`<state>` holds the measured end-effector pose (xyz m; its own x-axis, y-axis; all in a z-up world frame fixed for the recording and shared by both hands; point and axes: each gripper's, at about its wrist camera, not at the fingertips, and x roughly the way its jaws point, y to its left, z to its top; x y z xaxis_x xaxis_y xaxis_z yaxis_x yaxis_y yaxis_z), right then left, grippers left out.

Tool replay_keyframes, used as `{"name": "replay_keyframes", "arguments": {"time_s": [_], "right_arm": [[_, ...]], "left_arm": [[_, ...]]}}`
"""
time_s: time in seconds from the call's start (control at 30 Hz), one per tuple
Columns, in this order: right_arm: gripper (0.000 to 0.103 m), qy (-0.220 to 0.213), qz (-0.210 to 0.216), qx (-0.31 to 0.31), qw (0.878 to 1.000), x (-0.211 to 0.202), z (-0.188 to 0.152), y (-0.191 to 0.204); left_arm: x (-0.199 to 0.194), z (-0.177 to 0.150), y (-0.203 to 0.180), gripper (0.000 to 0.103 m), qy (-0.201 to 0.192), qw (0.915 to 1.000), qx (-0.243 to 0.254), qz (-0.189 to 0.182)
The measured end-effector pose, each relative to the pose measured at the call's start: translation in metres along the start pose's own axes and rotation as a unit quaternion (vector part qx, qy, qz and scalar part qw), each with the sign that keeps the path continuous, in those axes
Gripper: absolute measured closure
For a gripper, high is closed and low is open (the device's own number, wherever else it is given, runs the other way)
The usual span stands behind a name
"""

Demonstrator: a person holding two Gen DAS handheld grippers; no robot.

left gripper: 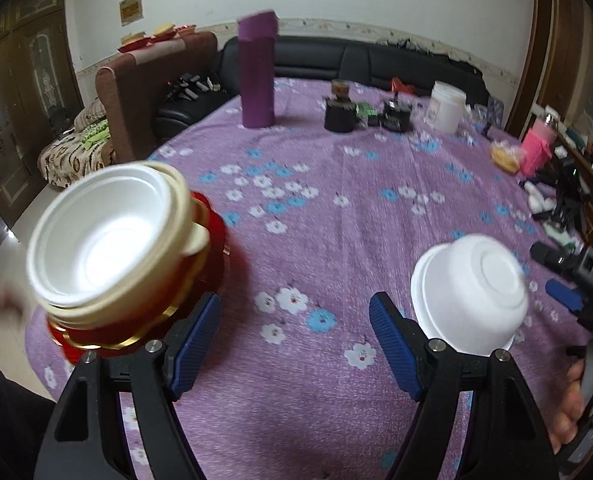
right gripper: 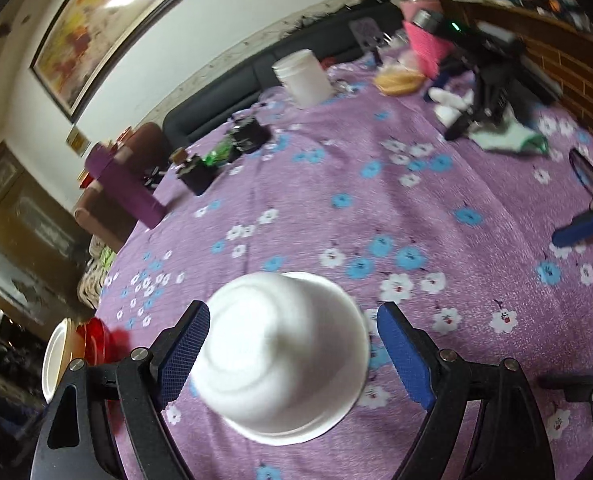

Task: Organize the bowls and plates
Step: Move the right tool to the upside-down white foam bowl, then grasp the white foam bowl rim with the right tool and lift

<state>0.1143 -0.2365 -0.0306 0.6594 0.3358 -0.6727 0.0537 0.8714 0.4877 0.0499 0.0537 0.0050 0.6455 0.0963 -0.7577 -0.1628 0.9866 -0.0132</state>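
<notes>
A stack (left gripper: pixel 108 248) stands near the table's left edge: a white foam bowl in a cream bowl on red, gold-rimmed plates. My left gripper (left gripper: pixel 296 344) is open over bare cloth just right of the stack, with nothing between its blue pads. A second white foam bowl (right gripper: pixel 284 356) lies upside down and tilted on the cloth, blurred. My right gripper (right gripper: pixel 294 356) is open around it; the left pad (right gripper: pixel 184 356) is close to the bowl's wall and the right pad stands clear. The left wrist view shows this bowl (left gripper: pixel 470 294) at lower right, with the right gripper's pad (left gripper: pixel 562 294) beside it.
A purple floral cloth (left gripper: pixel 336 220) covers the round table. At the far side stand a purple flask (left gripper: pixel 256 76), dark tea things (left gripper: pixel 338 114), a white jar (left gripper: pixel 446 106) and a pink box (left gripper: pixel 536 152). Black gear (right gripper: pixel 492 80) lies at the right. A brown chair and black sofa stand behind.
</notes>
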Motion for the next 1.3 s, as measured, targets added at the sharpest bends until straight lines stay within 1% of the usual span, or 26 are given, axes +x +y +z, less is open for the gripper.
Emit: {"name": "replay_keyframes", "arguments": {"time_s": [0.1,0.17,0.23,0.27,0.3,0.37,0.47,0.53,0.57,0.6,0.7,0.77,0.8,0.83,0.87,0.9,0.93,0.97,1.0,1.03,1.07,1.1,1.13,1.2,1.3], "right_arm": [[0.014,0.016,0.012,0.028,0.999,0.009,0.005,-0.016],[0.014,0.036,0.02,0.05,0.998,0.019,0.006,-0.026],[0.014,0.064,0.035,0.076,0.994,0.031,0.005,-0.037],[0.013,0.073,0.045,0.085,0.993,0.035,0.004,-0.04],[0.011,0.067,0.047,0.083,0.993,0.034,0.004,-0.039],[0.011,0.076,0.049,0.075,0.993,0.036,0.004,-0.035],[0.009,0.108,0.123,0.098,0.982,0.045,-0.001,-0.033],[0.008,0.121,0.161,0.107,0.974,0.049,-0.002,-0.031],[0.007,0.127,0.169,0.108,0.972,0.05,-0.003,-0.03],[0.006,0.125,0.167,0.102,0.973,0.05,-0.003,-0.027],[0.003,0.129,0.178,0.093,0.971,0.051,-0.003,-0.018],[0.0,0.13,0.195,0.086,0.968,0.048,-0.002,-0.009],[0.0,0.133,0.208,0.079,0.966,0.046,-0.002,-0.002],[0.0,0.151,0.251,0.075,0.953,0.047,-0.004,0.009],[0.0,0.191,0.311,0.079,0.928,0.053,-0.01,0.025],[0.001,0.211,0.332,0.077,0.916,0.056,-0.013,0.037],[0.001,0.222,0.348,0.063,0.908,0.056,-0.018,0.056],[0.001,0.217,0.354,0.045,0.908,0.05,-0.018,0.072],[0.001,0.207,0.356,0.037,0.911,0.045,-0.016,0.078],[0.001,0.183,0.342,0.023,0.921,0.036,-0.011,0.083],[0.001,0.161,0.318,0.013,0.934,0.03,-0.006,0.084],[0.001,0.128,0.264,-0.004,0.956,0.024,0.0,0.083],[0.001,0.111,0.228,-0.012,0.967,0.023,0.003,0.081],[0.001,0.098,0.178,-0.017,0.979,0.027,0.008,0.074],[0.001,0.08,0.112,-0.018,0.99,0.043,0.012,0.061]], "left_arm": [[0.015,-0.005,-0.015,0.027,0.011,0.9998,0.015,0.003],[0.027,-0.008,-0.028,0.027,0.019,0.9994,0.029,0.006],[0.036,-0.009,-0.037,0.027,0.027,0.9989,0.039,0.003],[0.039,-0.01,-0.041,0.027,0.03,0.9987,0.042,0.003],[0.043,-0.011,-0.045,0.027,0.032,0.9984,0.046,0.004],[0.053,-0.013,-0.054,0.027,0.04,0.9977,0.055,0.004],[0.07,-0.017,-0.063,0.027,0.063,0.9959,0.064,-0.005],[0.076,-0.02,-0.062,0.027,0.068,0.996,0.058,-0.003],[0.076,-0.02,-0.06,0.027,0.065,0.9966,0.051,-0.008],[0.077,-0.02,-0.059,0.027,0.065,0.9966,0.048,-0.013],[0.078,-0.02,-0.055,0.027,0.064,0.9969,0.04,-0.022],[0.078,-0.02,-0.052,0.027,0.062,0.9972,0.036,-0.02],[0.078,-0.02,-0.052,0.026,0.063,0.9971,0.034,-0.028],[0.078,-0.02,-0.053,0.026,0.063,0.9966,0.038,-0.038],[0.077,-0.02,-0.057,0.026,0.063,0.9957,0.049,-0.048],[0.076,-0.021,-0.06,0.026,0.063,0.9946,0.057,-0.061],[0.074,-0.022,-0.059,0.026,0.064,0.9937,0.055,-0.074],[0.071,-0.023,-0.056,0.026,0.066,0.9931,0.048,-0.084],[0.069,-0.023,-0.052,0.026,0.069,0.9925,0.039,-0.093],[0.067,-0.023,-0.048,0.026,0.072,0.9919,0.029,-0.1],[0.066,-0.022,-0.042,0.025,0.075,0.9916,0.019,-0.103],[0.066,-0.02,-0.036,0.025,0.076,0.9918,0.01,-0.102],[0.067,-0.018,-0.031,0.025,0.076,0.992,0.003,-0.1],[0.07,-0.015,-0.023,0.025,0.079,0.9921,-0.013,-0.097],[0.08,-0.006,-0.015,0.025,0.091,0.9903,-0.039,-0.098]]}}
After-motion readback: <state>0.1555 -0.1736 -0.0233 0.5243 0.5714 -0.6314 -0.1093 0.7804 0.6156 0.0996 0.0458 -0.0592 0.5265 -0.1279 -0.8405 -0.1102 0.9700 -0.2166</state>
